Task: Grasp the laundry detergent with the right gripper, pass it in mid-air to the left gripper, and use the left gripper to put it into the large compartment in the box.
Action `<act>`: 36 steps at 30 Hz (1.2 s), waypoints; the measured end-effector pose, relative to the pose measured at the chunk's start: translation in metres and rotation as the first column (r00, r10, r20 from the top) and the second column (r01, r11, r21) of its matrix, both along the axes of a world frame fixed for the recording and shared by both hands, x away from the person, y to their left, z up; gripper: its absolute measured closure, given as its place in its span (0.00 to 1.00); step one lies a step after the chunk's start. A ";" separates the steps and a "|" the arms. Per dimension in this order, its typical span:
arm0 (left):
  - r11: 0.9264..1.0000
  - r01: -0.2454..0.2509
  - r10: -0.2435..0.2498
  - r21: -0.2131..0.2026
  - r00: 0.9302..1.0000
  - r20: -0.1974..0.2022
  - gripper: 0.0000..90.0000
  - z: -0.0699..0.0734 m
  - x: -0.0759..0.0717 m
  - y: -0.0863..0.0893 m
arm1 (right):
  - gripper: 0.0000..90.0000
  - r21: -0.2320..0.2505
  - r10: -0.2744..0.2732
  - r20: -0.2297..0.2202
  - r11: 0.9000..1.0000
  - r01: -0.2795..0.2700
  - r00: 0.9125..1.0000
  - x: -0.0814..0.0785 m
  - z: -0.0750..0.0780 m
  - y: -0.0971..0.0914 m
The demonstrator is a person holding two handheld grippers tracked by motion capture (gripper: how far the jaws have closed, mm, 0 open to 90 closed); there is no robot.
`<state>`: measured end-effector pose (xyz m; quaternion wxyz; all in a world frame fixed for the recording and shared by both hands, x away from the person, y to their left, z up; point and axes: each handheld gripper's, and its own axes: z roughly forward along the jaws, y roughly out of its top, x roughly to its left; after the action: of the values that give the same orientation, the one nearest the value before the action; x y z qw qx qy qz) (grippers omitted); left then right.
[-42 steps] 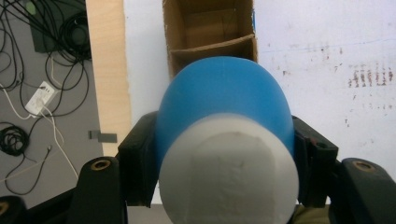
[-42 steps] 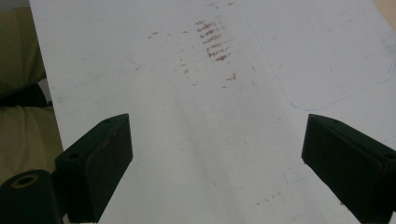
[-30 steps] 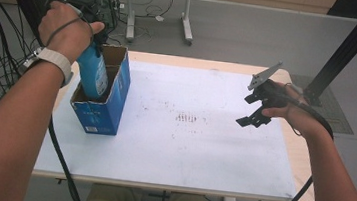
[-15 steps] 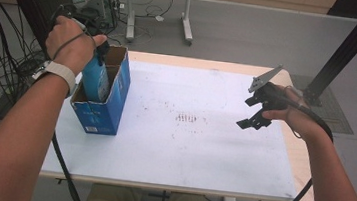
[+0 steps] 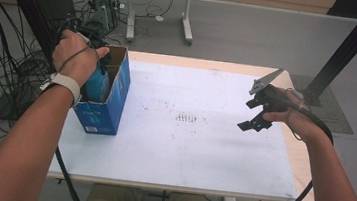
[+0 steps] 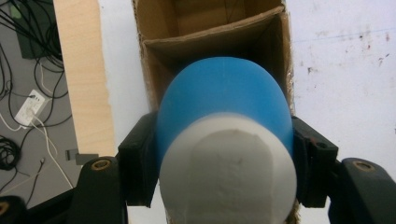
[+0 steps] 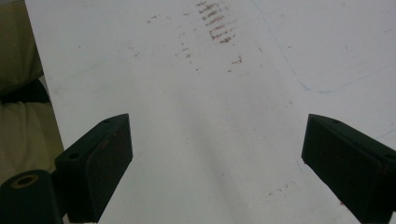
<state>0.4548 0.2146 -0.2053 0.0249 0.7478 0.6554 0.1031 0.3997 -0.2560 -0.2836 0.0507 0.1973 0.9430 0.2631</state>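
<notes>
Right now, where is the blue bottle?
In the high view, the blue bottle is at the table's left end, clamped in the left gripper and partly down inside the open blue box.

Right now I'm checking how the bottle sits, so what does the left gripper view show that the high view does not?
Left gripper view: both pads pressing the blue bottle, its white cap, and the cardboard divider inside the box.
High view: the left hand, the right gripper open above the table, the floor cables.
Both: the bottle going into the blue box.
</notes>
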 end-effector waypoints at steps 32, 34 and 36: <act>1.000 0.018 -0.018 0.004 1.000 -0.021 0.42 -0.057 -0.001 0.004 | 0.10 -0.013 -0.012 -0.018 1.000 0.012 1.000 0.000 -0.008 -0.004; 1.000 0.018 -0.018 0.005 1.000 -0.020 0.42 -0.057 0.000 0.003 | 0.10 -0.013 -0.007 -0.018 1.000 0.007 1.000 0.000 -0.009 -0.004; 1.000 0.022 -0.021 0.008 0.999 -0.025 0.42 -0.057 0.000 0.003 | 0.10 -0.011 -0.007 -0.018 1.000 0.007 1.000 0.000 -0.009 -0.004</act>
<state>0.4544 0.2174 -0.2628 0.0148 0.7562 0.6471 0.0960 0.4000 -0.2597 -0.2922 0.0442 0.2028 0.9442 0.2559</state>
